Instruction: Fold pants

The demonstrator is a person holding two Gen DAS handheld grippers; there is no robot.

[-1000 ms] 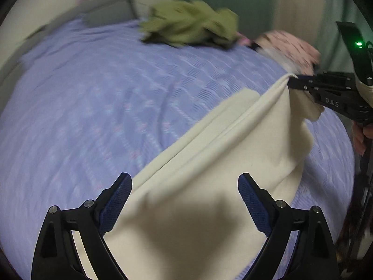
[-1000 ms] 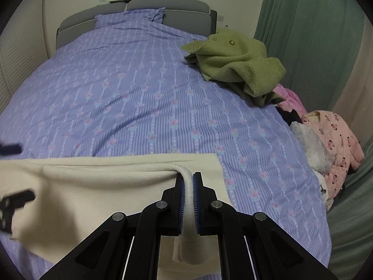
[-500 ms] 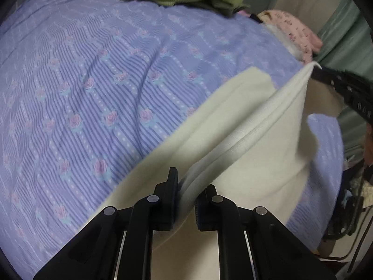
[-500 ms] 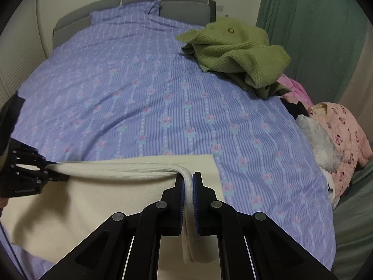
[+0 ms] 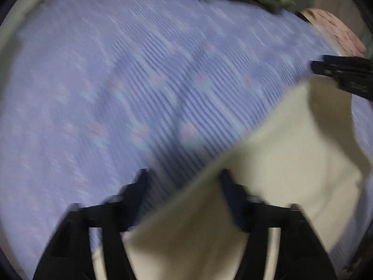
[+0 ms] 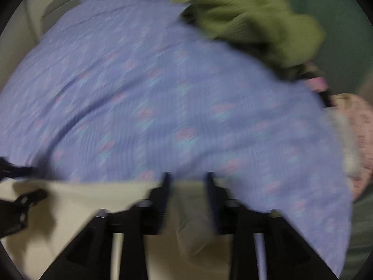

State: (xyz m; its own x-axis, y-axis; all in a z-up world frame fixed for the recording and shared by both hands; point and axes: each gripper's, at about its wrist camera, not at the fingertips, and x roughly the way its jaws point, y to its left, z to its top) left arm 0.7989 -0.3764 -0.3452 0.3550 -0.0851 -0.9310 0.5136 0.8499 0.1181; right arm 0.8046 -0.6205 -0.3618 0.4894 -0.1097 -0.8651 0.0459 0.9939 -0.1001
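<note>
While both views blur, the left gripper [image 5: 183, 184] is opening, its fingers apart over the cream pants [image 5: 279, 163] lying at the bedspread's [image 5: 139, 81] near edge; the right gripper [image 6: 187, 187] is opening too, fabric loose between its fingers.

Bed with lilac striped floral cover [image 6: 163, 88] fills both views, blurred. Grey headboard [image 6: 60, 7] at far end against pale wall [image 6: 21, 37]. Green curtain [image 6: 338, 18] on the right side. Dim indoor light, soft shadows.
</note>
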